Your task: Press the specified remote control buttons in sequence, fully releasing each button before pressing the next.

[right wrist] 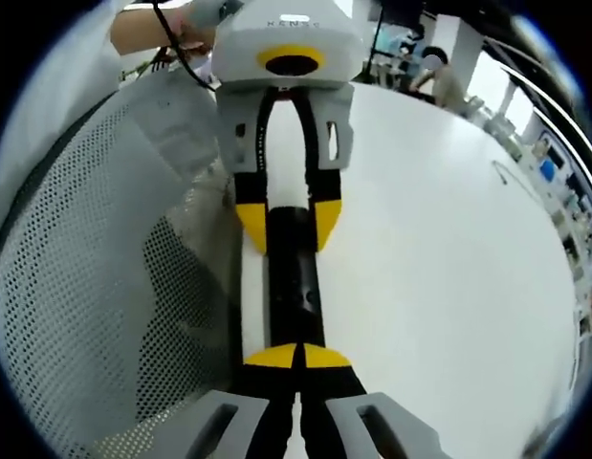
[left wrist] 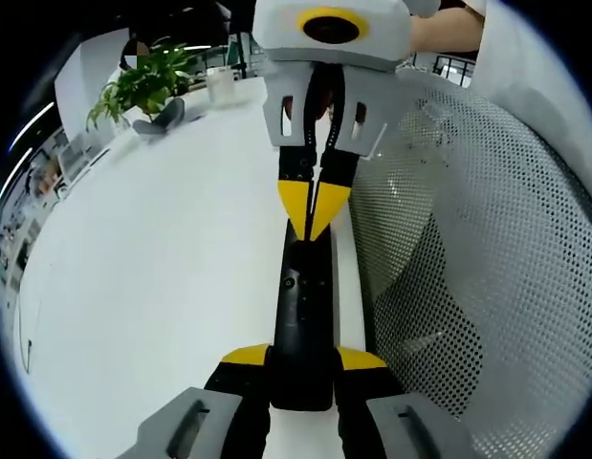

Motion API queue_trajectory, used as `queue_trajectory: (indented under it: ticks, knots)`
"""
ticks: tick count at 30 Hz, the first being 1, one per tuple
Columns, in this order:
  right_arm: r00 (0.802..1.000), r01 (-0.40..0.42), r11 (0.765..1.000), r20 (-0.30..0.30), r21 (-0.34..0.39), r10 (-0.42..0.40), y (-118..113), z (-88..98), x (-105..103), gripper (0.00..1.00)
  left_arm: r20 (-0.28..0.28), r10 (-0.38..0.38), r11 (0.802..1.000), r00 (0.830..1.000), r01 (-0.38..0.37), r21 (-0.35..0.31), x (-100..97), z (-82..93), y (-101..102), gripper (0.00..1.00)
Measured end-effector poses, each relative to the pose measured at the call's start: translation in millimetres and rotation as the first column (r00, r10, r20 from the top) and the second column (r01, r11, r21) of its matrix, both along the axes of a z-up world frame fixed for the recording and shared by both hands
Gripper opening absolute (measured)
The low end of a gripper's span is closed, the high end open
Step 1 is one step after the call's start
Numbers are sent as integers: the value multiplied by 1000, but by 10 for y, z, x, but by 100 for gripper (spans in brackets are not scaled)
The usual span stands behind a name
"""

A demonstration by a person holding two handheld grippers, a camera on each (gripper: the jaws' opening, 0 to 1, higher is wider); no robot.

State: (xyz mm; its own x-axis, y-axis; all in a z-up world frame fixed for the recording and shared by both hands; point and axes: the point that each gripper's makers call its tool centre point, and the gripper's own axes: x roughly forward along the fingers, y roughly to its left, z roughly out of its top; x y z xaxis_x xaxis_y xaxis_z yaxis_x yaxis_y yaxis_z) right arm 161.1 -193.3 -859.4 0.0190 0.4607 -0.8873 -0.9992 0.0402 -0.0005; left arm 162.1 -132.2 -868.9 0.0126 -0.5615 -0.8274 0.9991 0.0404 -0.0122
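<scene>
While the black remote control [left wrist: 301, 320] lies flat on the white desk [left wrist: 152, 277], close to the desk's edge, its long axis runs straight from one pair of tongs to the other, so the two face each other end to end along it. In the left gripper view the left tongs [left wrist: 303, 358] stand spread, one yellow-tipped jaw on each side of the remote's near end, clasping it to hold it steady. In that same view the right tongs [left wrist: 314, 203] come in from the far end with their yellow tips drawn together into a point resting on or just above the remote's upper face; contact cannot be told. The right gripper view agrees: the right tongs [right wrist: 296, 357] are closed tip to tip over the remote control [right wrist: 294, 287], and the left tongs [right wrist: 292, 215] bracket its far end.

By this reading the right tongs are the presser, and the move turns on sliding that point along the long axis to the wanted button, whose label is too small to read. A mesh chair back [left wrist: 487, 287] crowds one flank just beside the desk edge. A potted plant [left wrist: 142, 86] and a cup [left wrist: 220, 83] stand well apart at the desk's far end, out of the way.
</scene>
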Motion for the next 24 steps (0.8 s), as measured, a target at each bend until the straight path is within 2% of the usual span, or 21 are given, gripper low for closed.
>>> queue_trajectory:
  ticks: [2,8,12,15,17,20,22,24]
  knots:
    - [999,-33,999,7,-27,33,5,-6,-10,0,0,-1,1000,1000,1,1,0,0,0,24]
    - [984,-140,982,95,-127,153,27,-34,-10,0,-1,-3,1000,1000,3,-10,1,3,2,24]
    - [988,-119,983,80,-137,131,31,-36,0,0,-1,-2,1000,1000,2,-10,2,1,-1,24]
    - [997,-56,992,52,-113,63,30,-31,14,0,0,-3,1000,1000,3,-11,3,1,-1,24]
    - [995,-69,991,62,-111,76,25,-31,4,0,0,-5,1000,1000,5,-10,4,-1,-1,24]
    - [997,-33,996,67,-79,38,25,-27,11,0,1,-5,1000,1000,5,-5,4,2,-2,24]
    - [998,11,1000,55,-8,-11,41,-14,23,0,3,0,1000,1000,0,-3,3,2,-2,24]
    - [994,112,987,4,117,-114,37,14,30,0,3,11,1000,1000,-11,-12,4,2,0,24]
